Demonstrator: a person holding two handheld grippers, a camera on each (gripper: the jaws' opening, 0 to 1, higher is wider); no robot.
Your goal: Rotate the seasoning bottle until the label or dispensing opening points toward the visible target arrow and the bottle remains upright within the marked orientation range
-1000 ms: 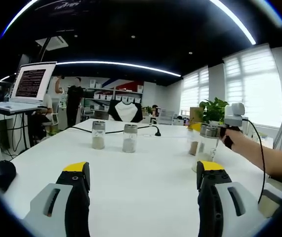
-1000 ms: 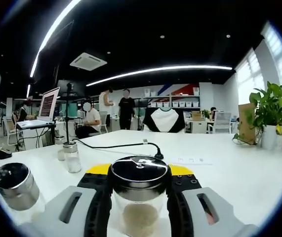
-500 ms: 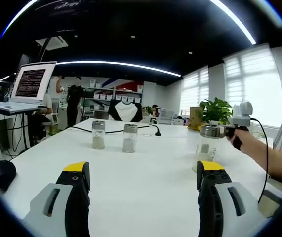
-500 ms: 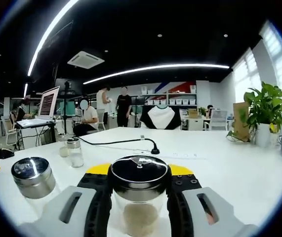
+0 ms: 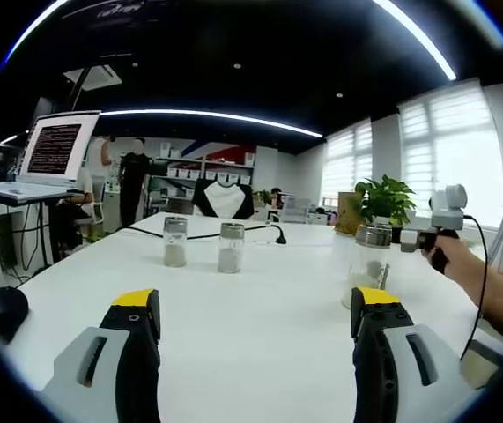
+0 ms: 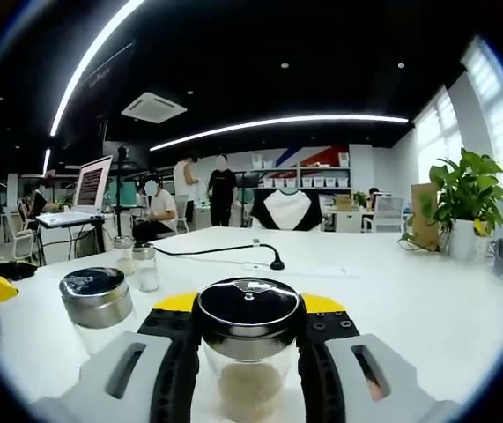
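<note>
Right gripper (image 6: 247, 352): yellow-tipped jaws closed on seasoning bottle (image 6: 248, 348) | bottle: upright, clear glass, dark shiny lid, pale granules inside | second jar (image 6: 100, 304): steel lid, just left of jaws | two small shakers (image 6: 139, 263): farther left on white table (image 6: 410, 300) | black cable (image 6: 233, 251): across table | potted plant (image 6: 464, 198): right | laptop (image 6: 84, 192): far left.

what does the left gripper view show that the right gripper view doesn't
Left gripper view: the open left gripper over bare table, a hand holding the right gripper beside a bottle, and window blinds.

Right gripper view: the right gripper shut on a bottle, its dark lid close up, with another bottle beside it.

Both: the white table, two small bottles, the laptop, the plant.
</note>
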